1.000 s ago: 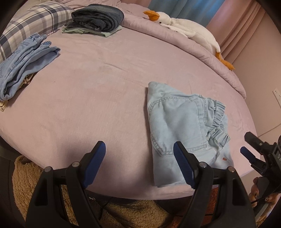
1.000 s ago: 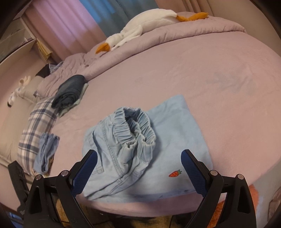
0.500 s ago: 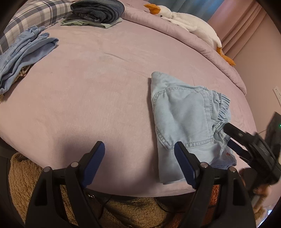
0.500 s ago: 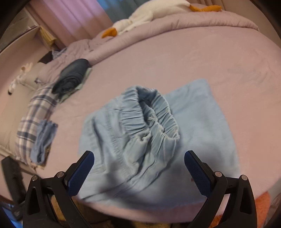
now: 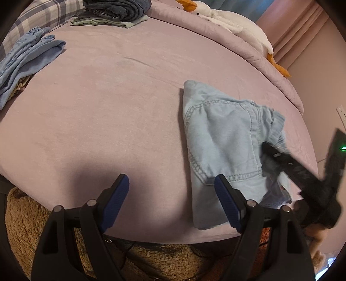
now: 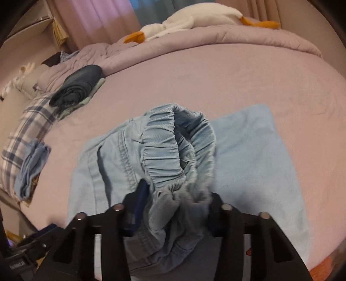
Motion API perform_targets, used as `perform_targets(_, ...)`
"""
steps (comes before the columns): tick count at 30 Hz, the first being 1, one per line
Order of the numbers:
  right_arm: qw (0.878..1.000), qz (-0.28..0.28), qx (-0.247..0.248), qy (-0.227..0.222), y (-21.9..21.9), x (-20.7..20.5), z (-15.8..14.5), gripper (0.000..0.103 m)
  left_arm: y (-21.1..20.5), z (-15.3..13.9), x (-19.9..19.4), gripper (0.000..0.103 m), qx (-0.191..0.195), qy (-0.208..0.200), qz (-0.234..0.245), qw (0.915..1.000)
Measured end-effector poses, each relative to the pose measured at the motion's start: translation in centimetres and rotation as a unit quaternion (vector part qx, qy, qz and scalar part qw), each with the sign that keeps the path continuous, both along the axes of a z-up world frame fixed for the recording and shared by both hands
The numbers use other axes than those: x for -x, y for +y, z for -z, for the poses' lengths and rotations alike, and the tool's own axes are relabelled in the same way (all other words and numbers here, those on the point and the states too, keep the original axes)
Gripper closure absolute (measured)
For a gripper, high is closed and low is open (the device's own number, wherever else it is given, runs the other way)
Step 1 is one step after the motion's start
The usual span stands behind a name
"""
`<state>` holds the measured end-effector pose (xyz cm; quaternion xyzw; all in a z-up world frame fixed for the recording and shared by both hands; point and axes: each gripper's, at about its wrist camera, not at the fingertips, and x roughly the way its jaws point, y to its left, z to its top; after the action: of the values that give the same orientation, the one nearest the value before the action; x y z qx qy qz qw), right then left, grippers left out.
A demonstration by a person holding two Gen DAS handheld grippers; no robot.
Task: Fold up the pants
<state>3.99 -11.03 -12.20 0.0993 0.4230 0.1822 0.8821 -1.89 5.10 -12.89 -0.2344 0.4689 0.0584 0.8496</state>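
Observation:
Light blue denim pants [image 5: 225, 138] lie partly folded near the bed's front right edge, with the elastic waistband [image 6: 179, 147] bunched up on top. My right gripper [image 6: 175, 205] is shut on the waistband fabric; it also shows in the left wrist view [image 5: 270, 153], reaching in from the right. My left gripper [image 5: 170, 194] is open and empty, hovering over the bed's front edge just left of the pants.
The lilac bed sheet [image 5: 108, 97] fills the view. A folded blue garment [image 5: 23, 58] lies at the left, a dark folded stack [image 5: 116, 10] at the back, and a plush goose [image 5: 233, 26] on the rolled duvet. A brown fluffy rug [image 5: 19, 216] lies below the bed edge.
My right gripper has moved forward onto the pants and shut on the bunched waistband. My left gripper has barely moved.

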Motion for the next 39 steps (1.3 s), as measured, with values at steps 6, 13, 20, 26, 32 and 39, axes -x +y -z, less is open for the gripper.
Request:
perform_targets(6,0.995,0.045,-0.065,-0.061,-5.9,2.9,-5.0,0.072,-0.1,-0.8,-1.1,0.022,0.015,-0.018,0.015,0.9996)
perform_targets(13,0.992,0.067,-0.059,0.088,-8.9,0.9,1.8,0.06,-1.3,-0.9,-4.7,0.022,0.019,-0.023,0.05,0.9983)
perform_targets(20,0.993,0.112,-0.032,0.026,-11.7,2.9,-1.4,0.036,-2.5,0.2,-8.8,0.023,0.045,-0.019,0.086,0.995)
perform_targets(26,0.994,0.082,-0.045,0.057,-11.2,2.3,0.2,0.035,-3.9,1.7,-8.9,0.026,0.033,-0.022,0.106,0.9936)
perform_targets(32,0.995,0.077,-0.026,0.059,-10.4,1.8,0.5,0.031,-3.5,2.1,-7.1,0.03,0.046,-0.026,0.117,0.9917)
perform_targets(39,0.995,0.077,-0.024,0.059,-10.1,1.4,0.5,0.031,-4.2,2.1,-4.4,0.031,0.055,-0.027,0.131,0.9895)
